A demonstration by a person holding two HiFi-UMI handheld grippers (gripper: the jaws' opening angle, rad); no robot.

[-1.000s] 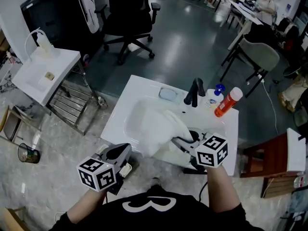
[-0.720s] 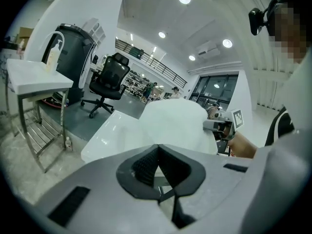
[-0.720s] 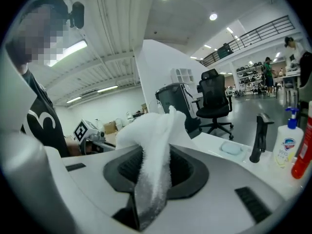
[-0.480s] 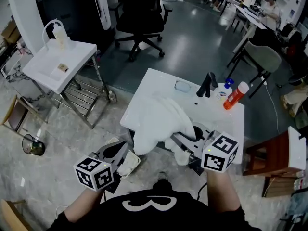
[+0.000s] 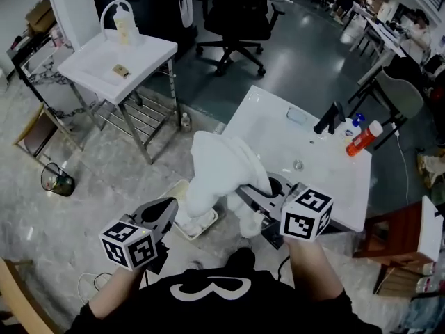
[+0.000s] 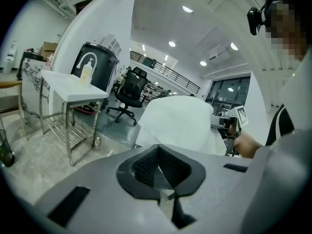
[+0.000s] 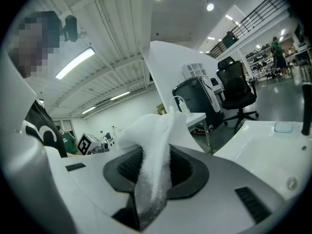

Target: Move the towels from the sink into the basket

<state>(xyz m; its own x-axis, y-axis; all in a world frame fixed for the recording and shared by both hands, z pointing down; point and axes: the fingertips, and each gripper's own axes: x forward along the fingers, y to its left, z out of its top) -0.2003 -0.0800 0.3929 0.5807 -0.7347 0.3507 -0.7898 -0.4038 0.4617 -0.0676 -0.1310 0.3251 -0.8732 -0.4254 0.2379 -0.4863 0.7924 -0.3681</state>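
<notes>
A large white towel hangs bunched from my right gripper, which is shut on a fold of it. In the right gripper view the towel rises out of the closed jaws of that gripper. The towel hangs left of the white sink, over a white basket on the floor that it mostly hides. My left gripper hovers low beside the basket, jaws together and holding nothing. In the left gripper view that gripper faces the towel.
A black faucet, an orange bottle and a blue-capped bottle stand on the sink's far rim. A second white sink on a metal stand is at the upper left, a black office chair behind, and a bin on the floor at left.
My right gripper has lifted the towel out of the sink basin and carried it left, past the sink's edge to above the basket. The left gripper has stayed low near the basket.
</notes>
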